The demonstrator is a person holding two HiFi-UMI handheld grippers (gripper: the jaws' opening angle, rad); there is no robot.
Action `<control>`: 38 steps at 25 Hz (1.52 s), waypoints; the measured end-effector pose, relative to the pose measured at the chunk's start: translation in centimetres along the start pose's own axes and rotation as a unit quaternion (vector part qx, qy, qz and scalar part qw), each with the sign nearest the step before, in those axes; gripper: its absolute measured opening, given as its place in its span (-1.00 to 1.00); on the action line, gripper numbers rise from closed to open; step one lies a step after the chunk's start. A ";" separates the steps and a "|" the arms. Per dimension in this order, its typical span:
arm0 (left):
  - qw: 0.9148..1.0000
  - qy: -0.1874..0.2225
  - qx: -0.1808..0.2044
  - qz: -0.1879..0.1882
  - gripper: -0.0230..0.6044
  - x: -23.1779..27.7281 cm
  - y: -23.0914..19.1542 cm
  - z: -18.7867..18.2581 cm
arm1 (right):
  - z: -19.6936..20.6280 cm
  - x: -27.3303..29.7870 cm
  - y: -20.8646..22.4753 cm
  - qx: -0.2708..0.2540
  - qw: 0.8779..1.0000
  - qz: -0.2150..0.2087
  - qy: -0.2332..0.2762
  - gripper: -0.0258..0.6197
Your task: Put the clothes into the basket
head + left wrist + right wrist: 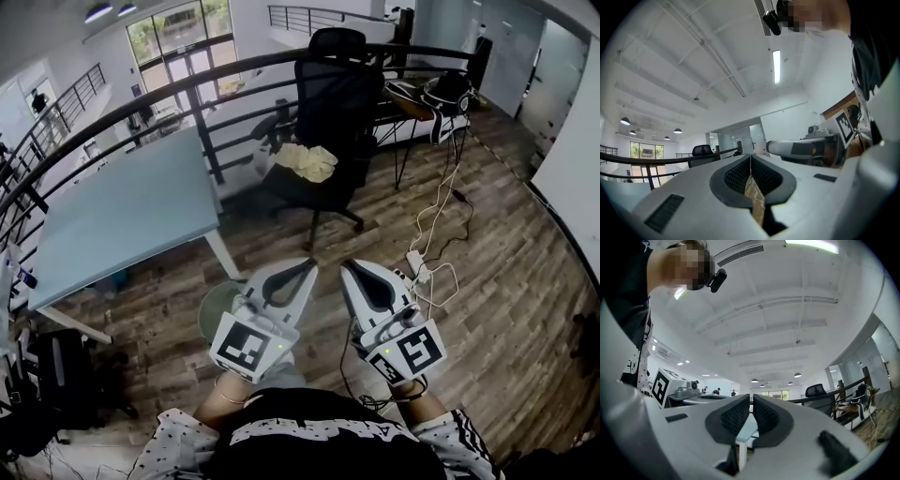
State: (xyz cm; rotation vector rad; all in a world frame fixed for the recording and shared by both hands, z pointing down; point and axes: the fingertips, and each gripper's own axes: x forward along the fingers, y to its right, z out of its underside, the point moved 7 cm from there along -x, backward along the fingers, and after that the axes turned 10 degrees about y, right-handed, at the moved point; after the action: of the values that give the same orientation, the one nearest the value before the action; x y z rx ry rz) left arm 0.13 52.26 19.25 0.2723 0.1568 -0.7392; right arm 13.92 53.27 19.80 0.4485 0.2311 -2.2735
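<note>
Clothing (306,161), pale yellow, lies bunched on a black office chair (339,89), straight ahead and well apart from the left hand-held gripper (309,266) and right hand-held gripper (347,267), both closed and empty. A round green basket (212,314) sits on the floor (487,281) beside the left one.

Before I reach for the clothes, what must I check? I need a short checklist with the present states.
1. Left gripper empty: ok, fingers shut on nothing.
2. Right gripper empty: ok, also shut.
3. Clothes found: ok, pale yellow cloth lies on the black chair seat.
4. Basket found: cannot tell; a pale green round thing is partly hidden by the left gripper.
5. Floor path: not ok, white power strip and cables lie ahead.
</note>
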 end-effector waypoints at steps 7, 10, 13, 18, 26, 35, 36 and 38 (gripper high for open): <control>1.000 0.006 -0.013 0.009 -0.88 1.9 -2.9 1.4 | 1.3 2.2 1.6 -0.009 1.000 0.013 -0.015 -0.81; 1.000 0.009 -0.017 0.010 -0.88 2.7 -4.3 1.9 | 1.8 3.2 2.3 -0.011 1.000 0.017 -0.019 -0.81; 1.000 0.012 -0.017 0.013 -0.88 3.6 -5.5 2.4 | 2.3 4.3 3.1 -0.011 1.000 0.022 -0.020 -0.81; 1.000 0.013 -0.022 0.016 -0.88 4.2 -7.9 3.1 | 3.4 6.5 3.7 -0.009 0.999 0.026 -0.024 -0.81; 0.999 0.010 -0.013 0.036 -0.88 4.9 -10.8 3.8 | 4.5 9.3 4.5 -0.006 0.999 0.035 -0.032 -0.81; 0.999 0.014 -0.036 0.037 -0.88 5.7 -14.1 4.6 | 5.5 11.8 5.0 -0.016 0.998 0.047 -0.041 -0.81; 0.999 0.013 -0.025 0.037 -0.88 5.8 -14.4 4.7 | 5.6 12.0 5.2 -0.014 0.998 0.050 -0.041 -0.81; 0.999 0.014 -0.006 0.040 -0.88 6.2 -14.9 4.9 | 5.8 12.4 5.4 -0.012 0.998 0.054 -0.039 -0.81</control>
State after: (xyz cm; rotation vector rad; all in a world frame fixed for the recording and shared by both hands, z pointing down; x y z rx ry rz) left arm -5.32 36.34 19.61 0.2758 0.1759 -0.6546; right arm 8.76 39.46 20.15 0.3510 0.1902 -2.1749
